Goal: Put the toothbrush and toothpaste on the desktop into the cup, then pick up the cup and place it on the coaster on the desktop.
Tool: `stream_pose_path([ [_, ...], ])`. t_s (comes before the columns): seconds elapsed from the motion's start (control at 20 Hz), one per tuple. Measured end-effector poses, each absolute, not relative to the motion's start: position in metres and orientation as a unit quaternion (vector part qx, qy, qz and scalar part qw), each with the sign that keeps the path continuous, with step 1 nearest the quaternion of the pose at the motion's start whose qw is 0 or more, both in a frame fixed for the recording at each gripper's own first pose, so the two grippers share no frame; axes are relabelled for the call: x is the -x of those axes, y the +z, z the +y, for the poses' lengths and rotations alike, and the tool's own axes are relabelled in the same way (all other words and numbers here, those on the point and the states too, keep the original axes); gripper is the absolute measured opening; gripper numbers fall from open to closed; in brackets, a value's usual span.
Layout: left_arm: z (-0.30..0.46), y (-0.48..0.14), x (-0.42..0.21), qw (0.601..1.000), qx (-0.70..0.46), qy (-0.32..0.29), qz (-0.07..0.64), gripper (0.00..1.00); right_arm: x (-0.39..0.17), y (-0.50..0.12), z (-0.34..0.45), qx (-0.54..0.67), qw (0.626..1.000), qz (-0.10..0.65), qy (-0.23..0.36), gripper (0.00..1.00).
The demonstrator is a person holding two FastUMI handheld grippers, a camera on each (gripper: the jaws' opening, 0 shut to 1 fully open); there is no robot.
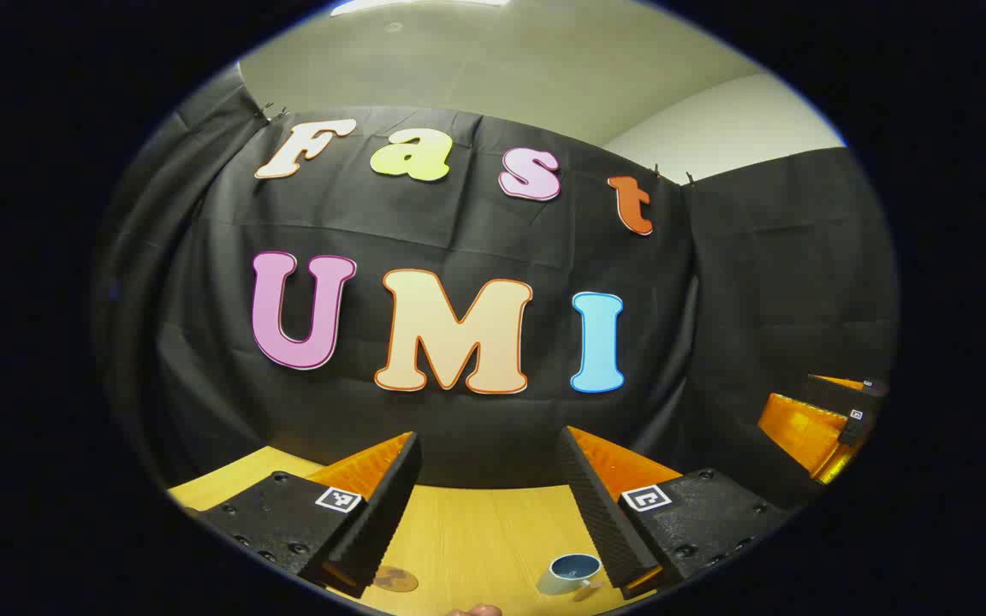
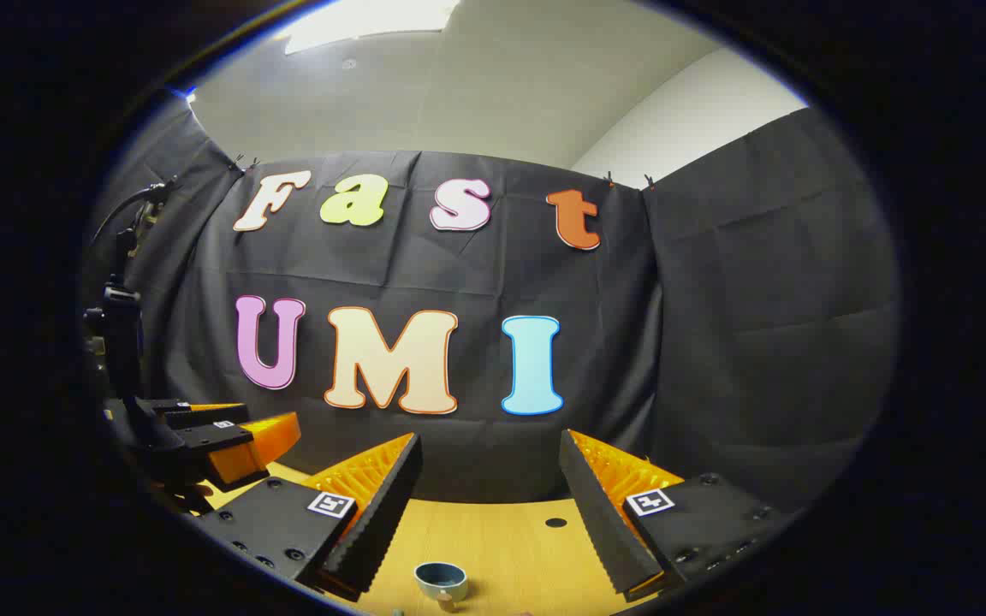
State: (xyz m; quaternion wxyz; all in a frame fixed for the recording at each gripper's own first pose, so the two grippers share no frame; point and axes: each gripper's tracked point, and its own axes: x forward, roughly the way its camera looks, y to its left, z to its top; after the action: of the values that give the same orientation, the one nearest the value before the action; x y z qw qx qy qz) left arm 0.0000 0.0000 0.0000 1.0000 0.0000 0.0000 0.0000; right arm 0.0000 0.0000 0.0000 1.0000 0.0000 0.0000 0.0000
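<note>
a pale wooden tabletop [image 1: 476,530] is seen below a black cloth wall [image 1: 758,282]. a small dark round hole [image 2: 555,522] is set in the tabletop near its far edge. a white ceiling [image 2: 476,94] is lit above.

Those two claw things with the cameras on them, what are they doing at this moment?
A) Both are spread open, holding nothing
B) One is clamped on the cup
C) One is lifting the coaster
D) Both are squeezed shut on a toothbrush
A: the left gripper and the right gripper each show a wide gap with bare desk between the fingers, and the cup stands untouched below.
</note>
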Motion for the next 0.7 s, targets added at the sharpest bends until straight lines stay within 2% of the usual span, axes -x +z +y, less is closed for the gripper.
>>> stream_pose_path([
  [0.2,-0.001,0.001,0.001,1.0,-0.005,-0.006,-0.008,0.94,0.005,0.005,0.003,-0.022,1.0,-0.009,0.012,0.96],
  [0.4,0.014,0.009,0.007,0.999,-0.018,0.016,-0.028,0.93,0.007,0.002,-0.016,-0.015,1.0,-0.015,-0.002,1.0],
  [0.7,0.038,-0.003,0.03,0.999,-0.033,0.039,-0.015,0.94,0.004,-0.028,-0.033,-0.028,0.999,0.017,-0.012,0.99],
])
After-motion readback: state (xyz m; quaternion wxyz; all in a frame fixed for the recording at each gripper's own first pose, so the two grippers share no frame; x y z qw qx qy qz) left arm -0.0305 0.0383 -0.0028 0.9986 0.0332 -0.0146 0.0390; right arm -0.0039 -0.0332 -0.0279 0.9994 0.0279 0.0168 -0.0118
